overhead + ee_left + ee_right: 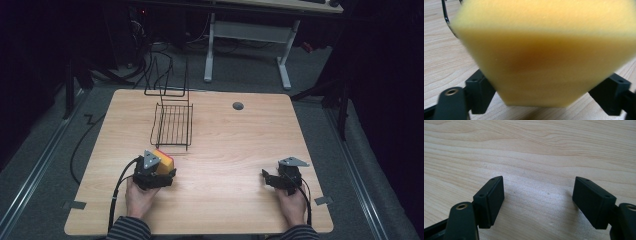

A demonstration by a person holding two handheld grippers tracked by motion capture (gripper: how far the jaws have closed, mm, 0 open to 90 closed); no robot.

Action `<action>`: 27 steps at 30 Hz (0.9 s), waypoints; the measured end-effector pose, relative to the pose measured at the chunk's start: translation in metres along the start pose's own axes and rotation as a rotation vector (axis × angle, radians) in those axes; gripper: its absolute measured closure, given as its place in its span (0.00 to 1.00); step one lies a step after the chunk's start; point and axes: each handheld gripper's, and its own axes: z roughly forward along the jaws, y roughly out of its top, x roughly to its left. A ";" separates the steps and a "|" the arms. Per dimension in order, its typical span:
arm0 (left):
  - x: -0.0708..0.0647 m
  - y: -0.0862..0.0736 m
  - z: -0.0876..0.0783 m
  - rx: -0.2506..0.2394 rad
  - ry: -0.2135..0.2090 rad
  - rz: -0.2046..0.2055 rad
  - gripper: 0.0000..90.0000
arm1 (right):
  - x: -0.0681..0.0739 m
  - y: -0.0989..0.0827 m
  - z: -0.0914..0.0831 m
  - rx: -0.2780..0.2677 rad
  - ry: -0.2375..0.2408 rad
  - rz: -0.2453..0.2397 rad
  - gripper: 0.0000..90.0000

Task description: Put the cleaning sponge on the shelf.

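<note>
The left claw (pixel 161 167) pinched a soft yellow foam sponge (pixel 544 60), squeezing its sides inward. The right claw (pixel 537 202) stood wide apart over the bare woodgrain table (pixel 529 150).

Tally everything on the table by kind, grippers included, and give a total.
Sponge: 1, yellow, squeezed in the left gripper
Wire rack: 1, black
Grippers: 2, counting the right gripper, open over bare table
Total: 4
</note>
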 end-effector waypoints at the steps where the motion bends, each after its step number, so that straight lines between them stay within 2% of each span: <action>1: 0.000 0.000 0.000 -0.001 -0.001 0.007 0.22 | 0.000 0.000 0.000 0.000 0.000 0.000 0.29; 4: 0.000 0.000 -0.001 -0.001 -0.004 0.006 0.25 | 0.000 0.000 0.000 0.000 0.000 0.000 0.29; 16: 0.001 0.001 -0.007 -0.008 -0.018 0.006 0.26 | 0.000 0.000 0.000 0.000 0.000 0.000 0.29; 23: 0.005 0.003 -0.018 -0.029 -0.044 -0.028 0.26 | 0.000 0.000 0.000 0.000 0.000 0.000 0.29; 27: 0.006 0.004 -0.022 -0.024 -0.044 -0.034 0.26 | 0.000 0.000 0.000 0.000 0.000 0.000 0.29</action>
